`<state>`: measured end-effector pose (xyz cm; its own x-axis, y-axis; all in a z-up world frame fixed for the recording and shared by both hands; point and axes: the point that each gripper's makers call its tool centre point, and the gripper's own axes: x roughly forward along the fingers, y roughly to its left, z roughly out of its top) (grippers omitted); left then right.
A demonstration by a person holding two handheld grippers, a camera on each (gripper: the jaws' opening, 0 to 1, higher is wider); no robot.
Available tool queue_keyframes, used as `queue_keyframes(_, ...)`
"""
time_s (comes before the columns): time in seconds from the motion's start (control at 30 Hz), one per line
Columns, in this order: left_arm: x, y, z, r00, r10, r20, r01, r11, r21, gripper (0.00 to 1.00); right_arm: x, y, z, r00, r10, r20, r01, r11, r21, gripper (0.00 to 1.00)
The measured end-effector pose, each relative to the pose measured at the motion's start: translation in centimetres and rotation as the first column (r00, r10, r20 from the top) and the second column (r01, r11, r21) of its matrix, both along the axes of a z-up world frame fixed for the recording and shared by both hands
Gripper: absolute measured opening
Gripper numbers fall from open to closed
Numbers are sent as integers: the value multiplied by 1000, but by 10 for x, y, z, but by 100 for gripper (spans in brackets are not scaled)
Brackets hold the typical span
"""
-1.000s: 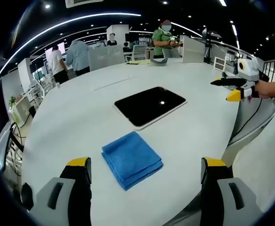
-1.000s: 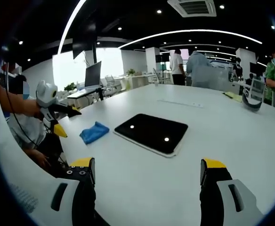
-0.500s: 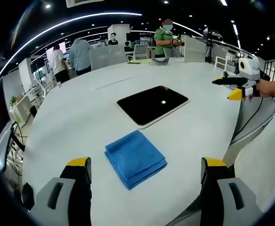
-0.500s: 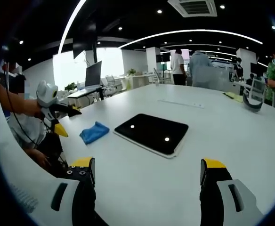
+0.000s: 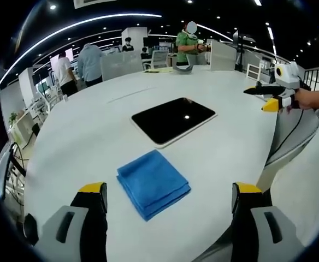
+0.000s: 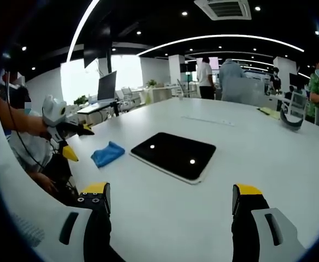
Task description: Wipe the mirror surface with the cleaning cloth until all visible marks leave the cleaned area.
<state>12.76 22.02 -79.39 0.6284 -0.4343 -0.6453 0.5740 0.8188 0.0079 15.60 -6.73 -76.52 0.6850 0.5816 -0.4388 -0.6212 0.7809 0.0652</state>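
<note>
left gripper point(image 5: 167, 191) jaws wide | cloth point(image 5: 153, 184) between, apparently untouched | right gripper point(image 6: 170, 194) wide | mirror point(image 6: 173, 154) ahead

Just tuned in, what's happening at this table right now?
A person holds two grippers over a white table, and wiping has not begun. The left gripper is open, hovering just short of the folded blue cleaning cloth. The right gripper is open and empty, aimed at the dark mirror, which lies flat beyond the cloth. Nothing is gripped. Other people stand in the background.
</note>
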Motion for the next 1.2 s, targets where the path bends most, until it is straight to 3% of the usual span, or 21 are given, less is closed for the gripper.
queue_keyframes(0.47, 7, 0, -5, 1000, -1, -15, 0, 1000, -16, 88, -3, -1, 1, 1000, -10, -6, 10, 1000, 5, 92)
queue_keyframes(0.67, 20, -3, -6, 1000, 6, -24, -7, 999, -47, 73, -5, -3, 0, 1000, -12, -8, 12, 1000, -5, 92)
queue_keyframes(0.83, 30, -3, -16, 999, 8, -46, -10, 1000, -28, 59, -8, -1, 0, 1000, -14, -12, 14, 1000, -5, 92)
queue_keyframes(1.03, 42, 0, -25, 998, -5, -70, 6, 1000, 11, 52, -15, 2, -1, 1000, -10, -17, 10, 1000, -9, 92)
queue_keyframes(1.2, 48, 2, -30, 996, -19, -91, 20, 1000, 15, 39, -16, 1, -2, 1000, -15, -19, 15, 1000, -13, 92)
